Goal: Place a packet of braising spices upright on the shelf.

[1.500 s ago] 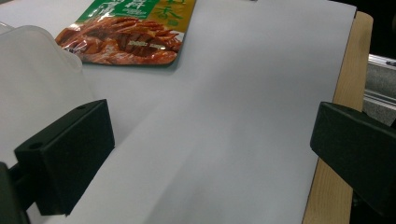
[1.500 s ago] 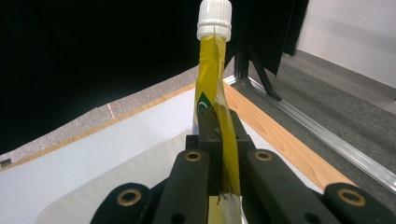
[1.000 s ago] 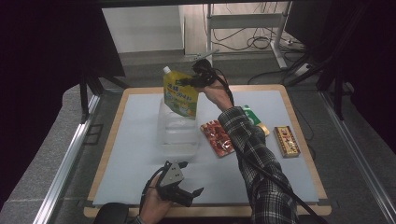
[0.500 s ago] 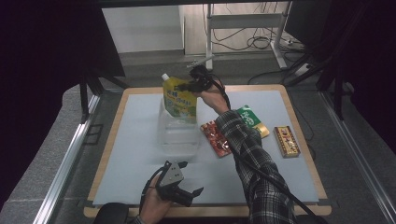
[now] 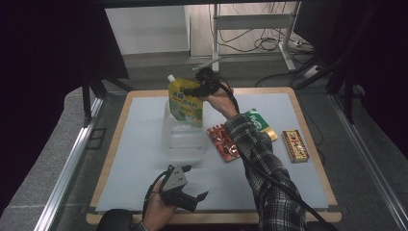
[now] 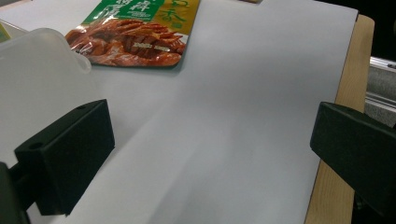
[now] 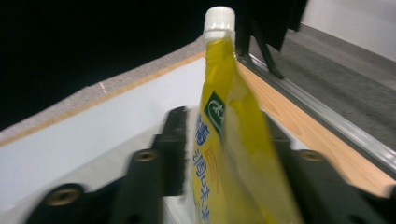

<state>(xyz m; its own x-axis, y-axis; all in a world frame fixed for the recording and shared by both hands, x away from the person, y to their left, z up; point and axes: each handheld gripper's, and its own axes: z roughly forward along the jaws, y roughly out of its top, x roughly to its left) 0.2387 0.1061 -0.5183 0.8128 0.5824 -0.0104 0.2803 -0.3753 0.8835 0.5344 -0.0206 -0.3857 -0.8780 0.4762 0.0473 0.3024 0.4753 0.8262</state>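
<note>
A yellow spouted pouch [image 5: 185,102] with a white cap [image 7: 219,18] stands upright in a clear plastic container [image 5: 184,139] at the back middle of the white mat. My right gripper [image 5: 193,90] is at the pouch's top. Its jaws have just been opening, and the pouch [image 7: 229,154] stands between them with a gap at the left jaw. My left gripper [image 5: 195,182] rests open near the mat's front edge, nothing between its jaws [image 6: 210,158]. A corner of the container [image 6: 37,70] lies to its left.
A red snack packet [image 5: 223,142] lies right of the container, with a green packet [image 5: 260,122] behind it and a small brown box [image 5: 295,145] farther right. The mat sits on a wooden board [image 5: 308,144]. A metal rail [image 5: 72,159] runs along the left.
The pouch and the right gripper have come down slightly over the container. The left gripper has stayed put.
</note>
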